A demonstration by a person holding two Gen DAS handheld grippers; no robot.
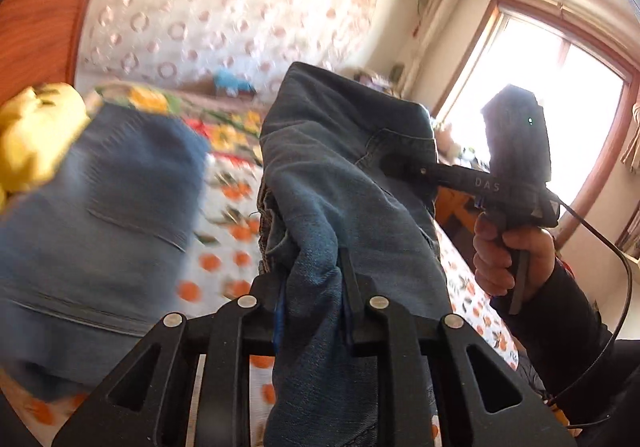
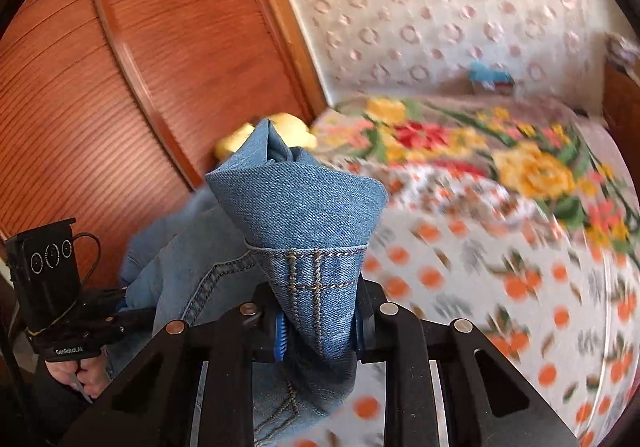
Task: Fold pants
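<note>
The blue denim pants hang lifted above the bed, held by both grippers. My left gripper is shut on a bunched fold of the denim. A second part of the pants hangs blurred at the left. My right gripper is shut on the hem end of the pants, which stands up folded between the fingers. The right gripper also shows in the left wrist view, pinching the denim. The left gripper's body shows at the lower left of the right wrist view.
Below is a bed with an orange-patterned sheet and a floral blanket. A yellow plush item lies near the wooden wardrobe. A bright window is at the right, a patterned wall behind.
</note>
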